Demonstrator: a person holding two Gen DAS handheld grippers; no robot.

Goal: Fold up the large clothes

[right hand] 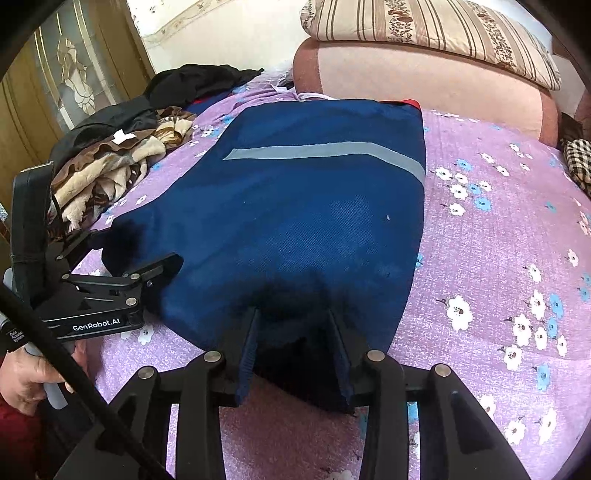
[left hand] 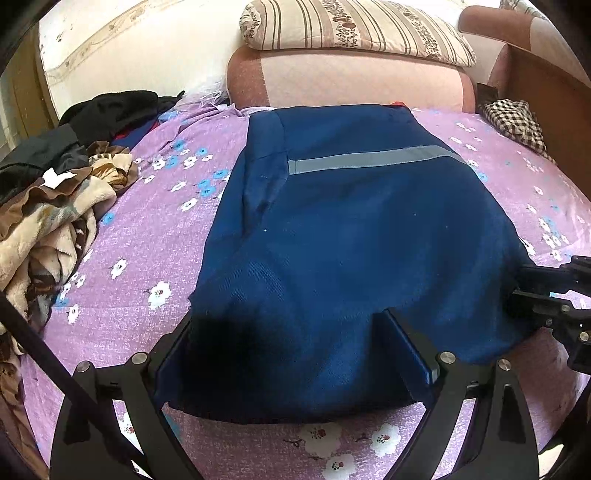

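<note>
A dark blue garment [left hand: 351,229] with a grey reflective stripe [left hand: 362,159] lies folded flat on the purple flowered bedspread [left hand: 122,236]; it also shows in the right wrist view [right hand: 295,206]. My left gripper [left hand: 291,332] is open, its fingers spread wide over the garment's near left edge. My right gripper [right hand: 295,328] is open over the near right edge, the cloth lying between its fingers. The left gripper shows from the side in the right wrist view [right hand: 144,258], the right one in the left wrist view [left hand: 532,295].
A heap of brown, cream and black clothes [left hand: 55,192] lies on the bed's left side. A pink bolster [left hand: 347,81] and a striped pillow [left hand: 354,29] sit behind the garment. A checked cloth [left hand: 517,122] lies far right. A wooden door [right hand: 44,81] stands at left.
</note>
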